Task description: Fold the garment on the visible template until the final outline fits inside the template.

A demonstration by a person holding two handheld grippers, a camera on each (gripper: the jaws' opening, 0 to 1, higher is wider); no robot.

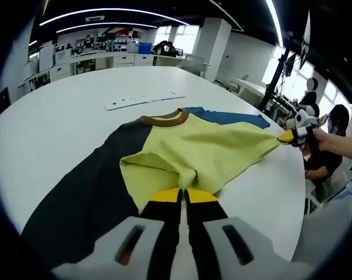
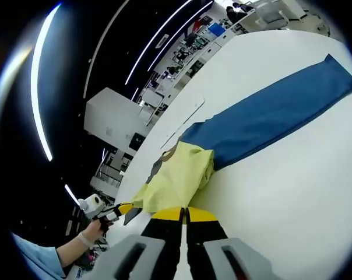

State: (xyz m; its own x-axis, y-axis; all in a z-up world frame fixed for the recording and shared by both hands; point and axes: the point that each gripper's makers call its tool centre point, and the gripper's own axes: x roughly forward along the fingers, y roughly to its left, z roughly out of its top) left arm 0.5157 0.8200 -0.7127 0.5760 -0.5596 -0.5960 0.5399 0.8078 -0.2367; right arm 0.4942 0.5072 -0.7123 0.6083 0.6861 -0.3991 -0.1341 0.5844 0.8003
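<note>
Left gripper view: left gripper [image 1: 183, 195] clamps the hem of the yellow-bodied shirt with black and blue sleeves [image 1: 193, 149], spread on the round white table [image 1: 59, 116]; right gripper [image 1: 288, 137] at 3 o'clock.
Right gripper view: right gripper [image 2: 183, 214] pinches the yellow cloth; blue sleeve toward 2 o'clock.
Progress: early, I judge; sleeves unfolded.

left claw [image 1: 183, 195] clamped, right claw [image 2: 184, 214] clamped

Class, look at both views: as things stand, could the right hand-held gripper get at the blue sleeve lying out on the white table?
Probably yes. The blue sleeve lies flat and uncovered on the white table, with bare tabletop between it and the right hand-held gripper. But that gripper is shut on the yellow garment, so it would have to let go first.
</note>
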